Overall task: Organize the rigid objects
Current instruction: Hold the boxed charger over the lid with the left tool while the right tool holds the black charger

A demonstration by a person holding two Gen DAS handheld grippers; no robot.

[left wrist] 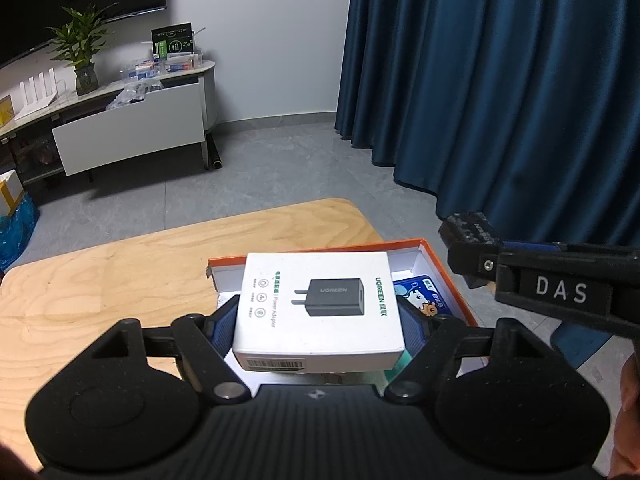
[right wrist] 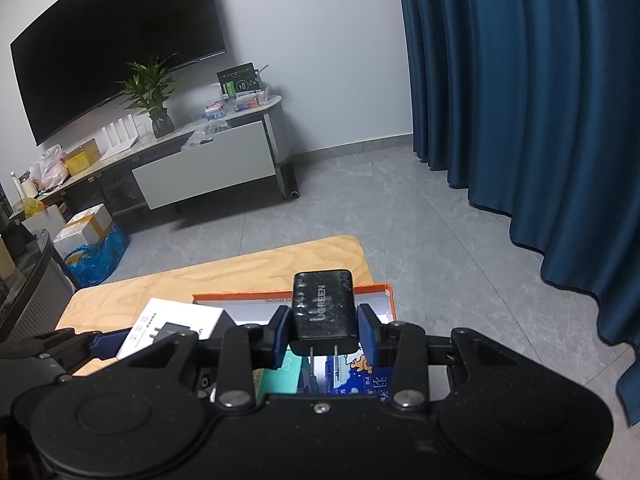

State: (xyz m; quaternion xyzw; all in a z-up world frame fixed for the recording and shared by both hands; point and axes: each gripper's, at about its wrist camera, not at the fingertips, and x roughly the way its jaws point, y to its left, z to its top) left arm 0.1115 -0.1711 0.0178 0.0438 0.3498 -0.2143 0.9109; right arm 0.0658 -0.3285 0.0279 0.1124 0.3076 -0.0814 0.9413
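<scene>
A white power adapter box (left wrist: 318, 306) is clamped between the blue pads of my left gripper (left wrist: 316, 320), held over an open orange-rimmed box (left wrist: 436, 264). My right gripper (right wrist: 325, 332) is shut on a black power adapter (right wrist: 323, 312), prongs pointing back toward the camera, above the same orange-rimmed box (right wrist: 376, 290). A blue cartoon-printed packet (left wrist: 424, 298) lies inside that box, seen too as the blue packet (right wrist: 360, 376) beside a teal item (right wrist: 280, 374). In the right wrist view the white box (right wrist: 176, 326) shows at the left. The right gripper enters the left wrist view at right, holding the black adapter (left wrist: 470, 228).
Everything sits over a light wooden table (left wrist: 120, 280) with rounded corners. Grey tiled floor (right wrist: 360, 208) lies beyond, blue curtains (left wrist: 500, 80) hang at the right, and a cluttered TV cabinet (right wrist: 200, 160) stands along the far wall. A hand (left wrist: 628, 420) shows at the right edge.
</scene>
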